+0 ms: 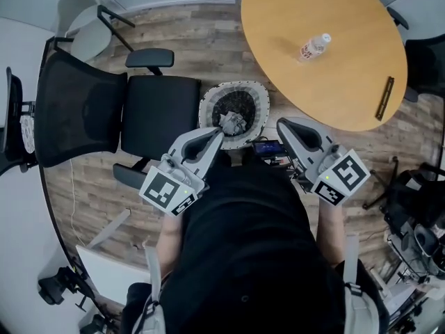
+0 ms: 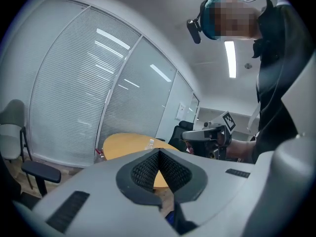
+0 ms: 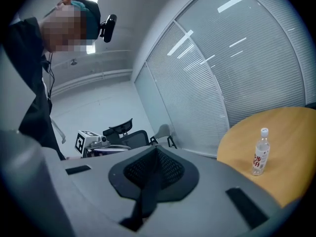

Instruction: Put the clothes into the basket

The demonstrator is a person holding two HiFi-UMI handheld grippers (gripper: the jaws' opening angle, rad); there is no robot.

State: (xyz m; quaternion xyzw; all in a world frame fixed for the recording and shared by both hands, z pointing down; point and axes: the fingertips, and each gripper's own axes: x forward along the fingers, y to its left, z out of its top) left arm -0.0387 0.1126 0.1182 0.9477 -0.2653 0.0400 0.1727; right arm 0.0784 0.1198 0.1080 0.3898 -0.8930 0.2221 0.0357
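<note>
A round woven basket [image 1: 207, 103] stands on the wood floor between a black chair and a round table. Dark clothes [image 1: 235, 104] lie in it, with a grey crumpled piece [image 1: 232, 122] at its near side. My left gripper [image 1: 220, 132] hangs over the basket's near rim, close to the grey piece. In the left gripper view its pads [image 2: 159, 152] meet with nothing between them. My right gripper [image 1: 280, 124] is held to the basket's right. Its pads [image 3: 157, 149] also meet and hold nothing. Both grippers point roughly level, out across the room.
A black office chair [image 1: 149, 110] stands left of the basket. The round wooden table [image 1: 334, 19] at the right carries a water bottle [image 1: 314, 46] and a dark bar [image 1: 384, 97]. A pale chair [image 1: 83, 26] is at the far left, with equipment at the floor's right edge.
</note>
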